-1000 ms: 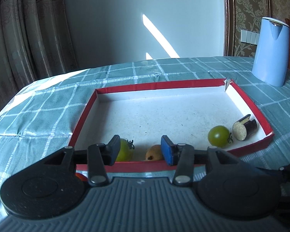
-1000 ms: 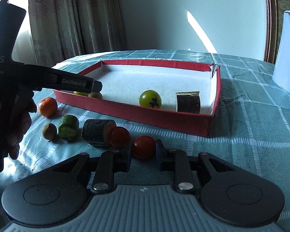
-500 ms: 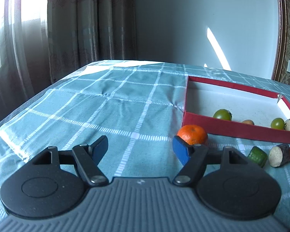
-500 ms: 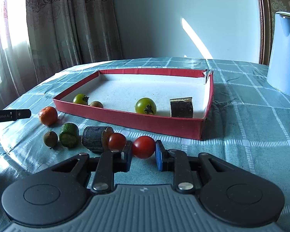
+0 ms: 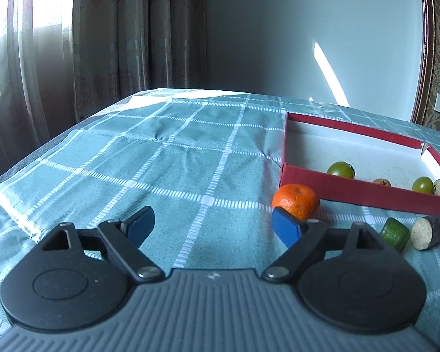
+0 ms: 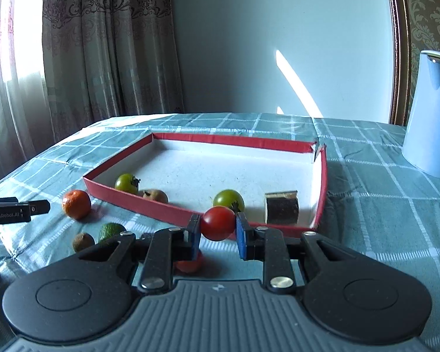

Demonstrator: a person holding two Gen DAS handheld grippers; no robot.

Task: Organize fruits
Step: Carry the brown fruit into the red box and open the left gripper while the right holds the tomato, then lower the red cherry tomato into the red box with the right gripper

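A small round red cherry tomato (image 6: 217,223) is seen clamped between the blue pads of the right gripper (image 6: 217,228), lifted clear of the teal checked tablecloth covering the surface (image 6: 381,220) and held just in front of the near wall of the shallow red-rimmed cardboard tray (image 6: 322,176). The left gripper (image 5: 212,224) is shown with its jaws spread wide, having just been opening, and nothing lies between them; a round orange mandarin (image 5: 295,201) sits just beyond its right pad, near the tray's left corner. Inside the tray, two green tomatoes (image 6: 228,200), a small brownish fruit (image 6: 155,196) and a dark cut eggplant chunk (image 6: 281,206) are already placed. Left outside are a green cut piece (image 5: 395,233), a second eggplant piece (image 5: 428,231), a small brown kiwi-like fruit (image 6: 83,241) and another red tomato partly hidden under the right gripper. The held tomato is judged light, smooth-skinned and easily bruised, best taken across its widest middle with gentle pressure. Being nearly spherical, it has no marked long axis; which way its stem end points cannot be told.
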